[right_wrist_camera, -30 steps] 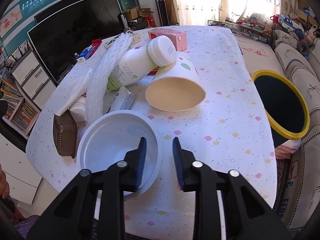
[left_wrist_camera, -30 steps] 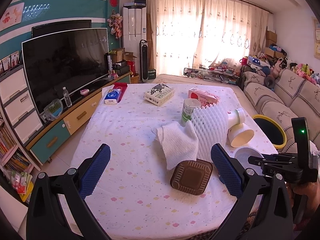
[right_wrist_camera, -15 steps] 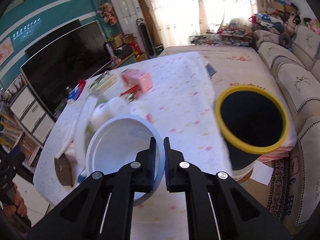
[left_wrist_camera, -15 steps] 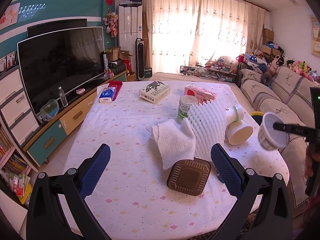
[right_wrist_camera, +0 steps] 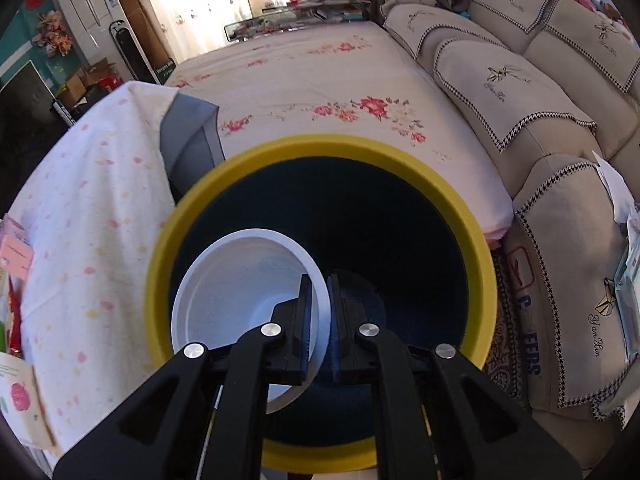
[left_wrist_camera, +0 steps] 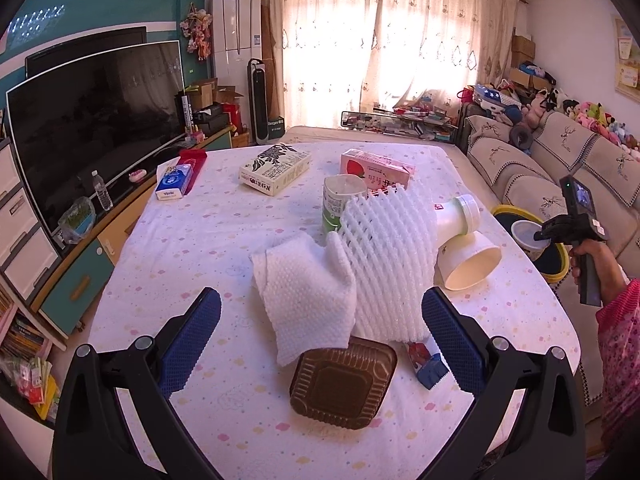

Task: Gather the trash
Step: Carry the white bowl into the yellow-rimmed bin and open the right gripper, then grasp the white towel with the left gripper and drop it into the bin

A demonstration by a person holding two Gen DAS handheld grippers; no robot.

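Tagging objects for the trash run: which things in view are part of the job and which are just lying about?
Job:
- white plastic bowl, pinched by the right gripper over the yellow-rimmed bin
- brown tray, foam net, white cloth, paper cup, white bottle, near the open left gripper

Lying about:
- TV
- sofa
- plush toys
- fan

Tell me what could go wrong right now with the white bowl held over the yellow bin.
1. The right tool pinches only the rim of the white bowl, which sits toward the near-left side of the yellow-rimmed bin; released there, it might clip the rim and tip out.
2. The left tool hangs open over the brown tray beside the loose foam net; closing could snag the net too.
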